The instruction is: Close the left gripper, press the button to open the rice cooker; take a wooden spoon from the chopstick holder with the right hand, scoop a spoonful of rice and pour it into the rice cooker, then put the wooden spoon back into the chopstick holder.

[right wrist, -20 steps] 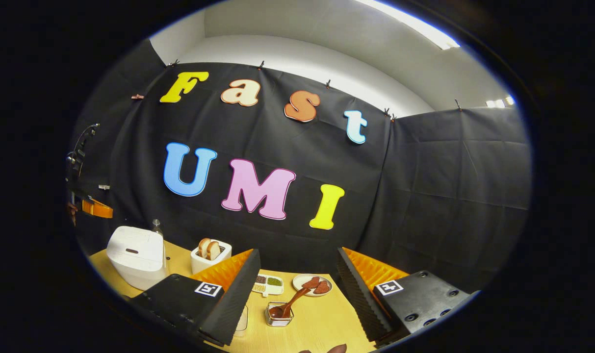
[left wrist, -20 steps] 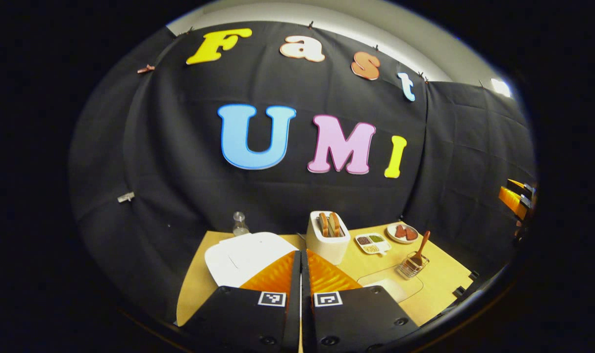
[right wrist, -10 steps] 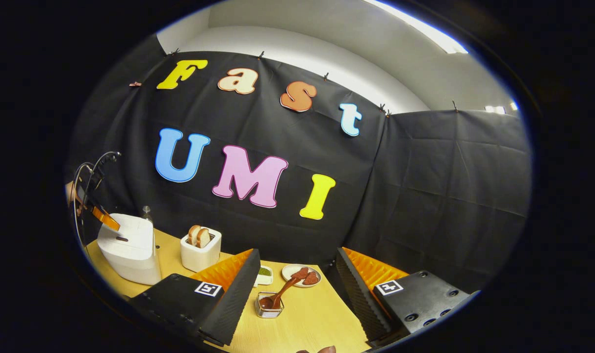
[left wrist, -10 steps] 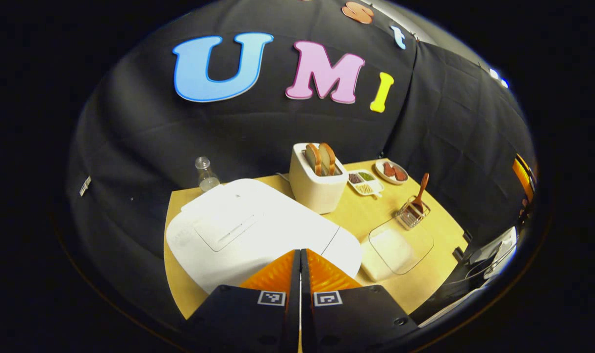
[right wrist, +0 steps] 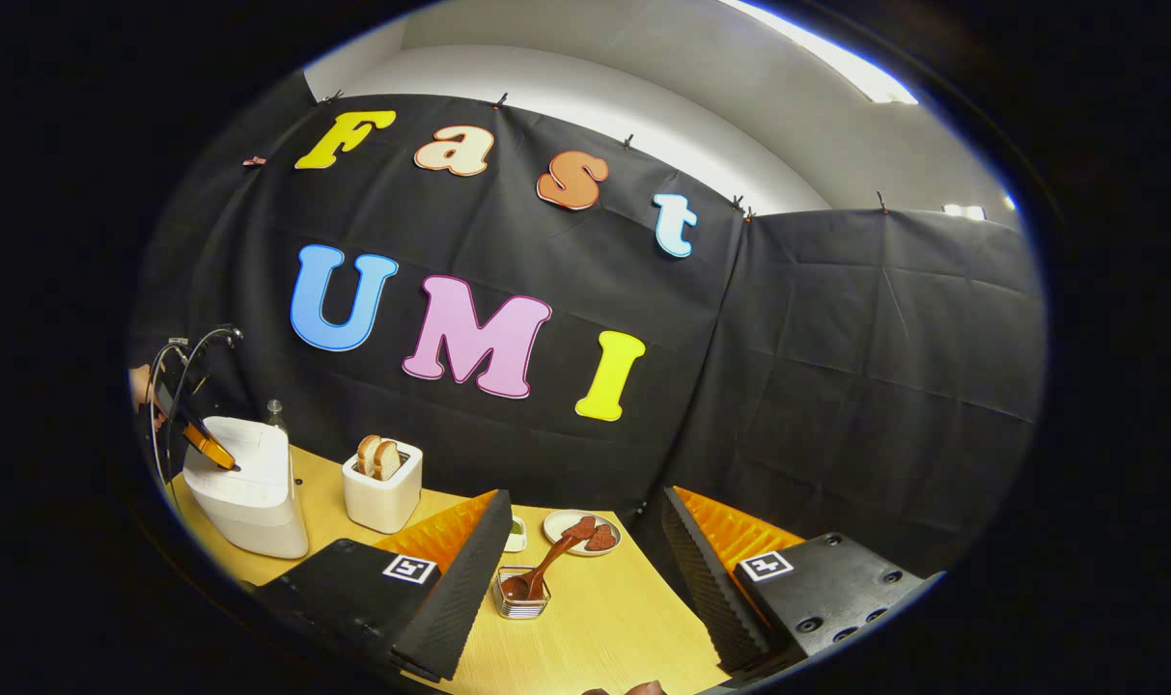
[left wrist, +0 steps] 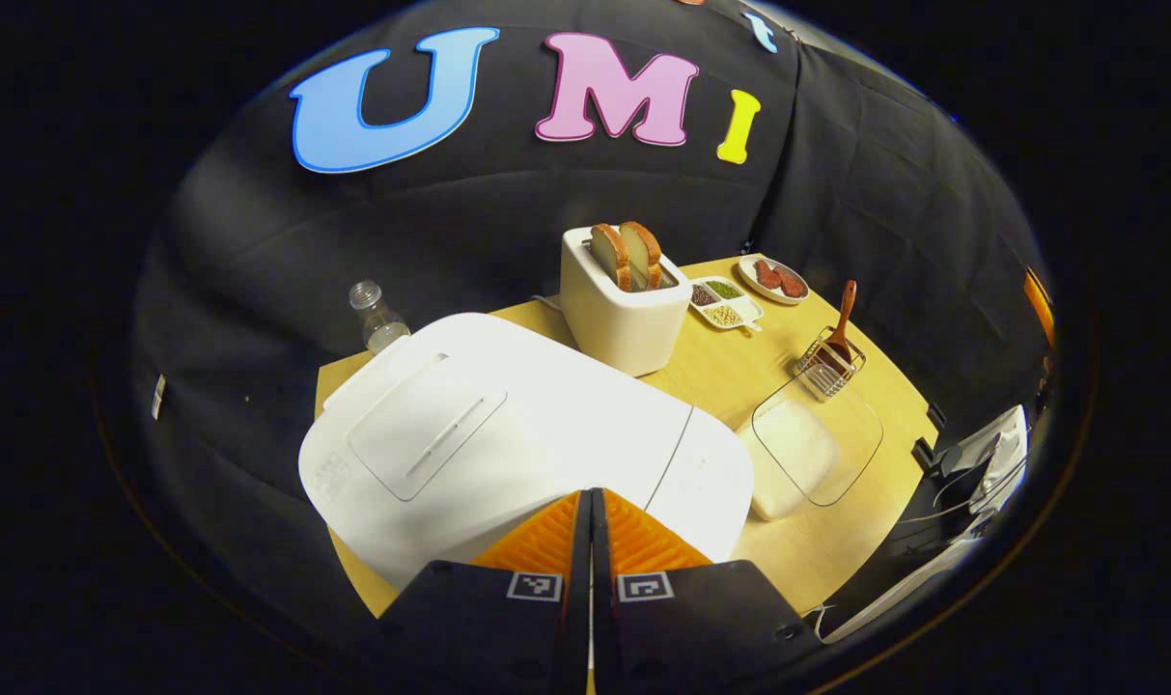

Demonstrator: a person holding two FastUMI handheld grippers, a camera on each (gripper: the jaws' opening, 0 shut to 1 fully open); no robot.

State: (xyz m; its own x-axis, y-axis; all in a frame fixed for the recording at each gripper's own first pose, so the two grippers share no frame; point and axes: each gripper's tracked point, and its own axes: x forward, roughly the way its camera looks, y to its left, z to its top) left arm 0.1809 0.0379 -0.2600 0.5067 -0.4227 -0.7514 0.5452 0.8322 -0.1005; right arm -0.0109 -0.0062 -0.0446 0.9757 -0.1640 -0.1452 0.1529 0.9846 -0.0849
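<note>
I have the left tongs (left wrist: 591,502) clenched, the two fingers pressed flat together with nothing between them, their tips over the front edge of the rice cooker (left wrist: 508,434). In the right gripper view the same tongs (right wrist: 220,458) come down at a slant onto the cooker's top (right wrist: 242,487); I cannot tell whether they touch the button. The cooker's lid is down. It sits at the left end of the counter (left wrist: 739,362), and I take it as my landmark.

Just right of the cooker, in the left gripper view, stands a clear container of rice (left wrist: 802,449), its side close to the cooker's front corner. Behind the cooker is a toaster (left wrist: 619,309) with two bread slices upright in it, and at the cooker's far left corner a small clear bottle (left wrist: 377,317). Beyond the rice container, away from the cooker, the wire chopstick holder (left wrist: 829,362) holds the wooden spoon (left wrist: 844,319), handle leaning up and out. Farther back lie a divided dish (left wrist: 727,302) and a small plate (left wrist: 773,279).

My right tongs (right wrist: 585,569) are released, fingers spread wide and holding nothing, well right of the cooker, with the chopstick holder (right wrist: 520,594) and spoon (right wrist: 539,571) seen in the gap between them.
</note>
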